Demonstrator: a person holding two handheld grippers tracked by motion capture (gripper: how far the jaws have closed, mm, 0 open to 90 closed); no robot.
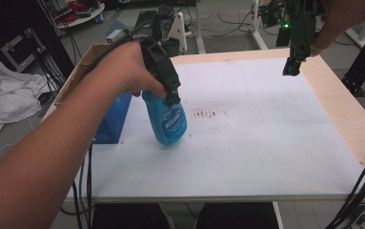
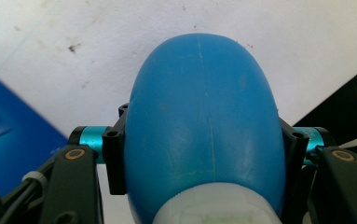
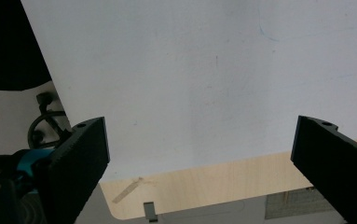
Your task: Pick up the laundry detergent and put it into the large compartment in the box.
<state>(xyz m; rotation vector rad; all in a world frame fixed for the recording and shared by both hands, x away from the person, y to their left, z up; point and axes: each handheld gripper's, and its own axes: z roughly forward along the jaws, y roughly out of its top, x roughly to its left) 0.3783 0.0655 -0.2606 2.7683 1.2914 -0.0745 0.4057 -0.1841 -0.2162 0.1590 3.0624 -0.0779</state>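
Left gripper clamped on blue spray bottle, near table's left edge. Right gripper wide, empty, over far right corner.

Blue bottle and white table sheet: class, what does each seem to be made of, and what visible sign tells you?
Blue bottle: likely plastic, smooth and slightly glossy, with a moulded seam and a soft sheen. White sheet: looks like matte board or coated paper, flat and speckled with brown stains; exact material uncertain.

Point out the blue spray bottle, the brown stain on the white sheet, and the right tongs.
blue spray bottle (image 1: 168,125), high view, on its labelled body.
brown stain (image 1: 207,114), high view, middle of the speckled patch on the white sheet.
right tongs (image 3: 199,151), right gripper view, midway between the two open black jaws.
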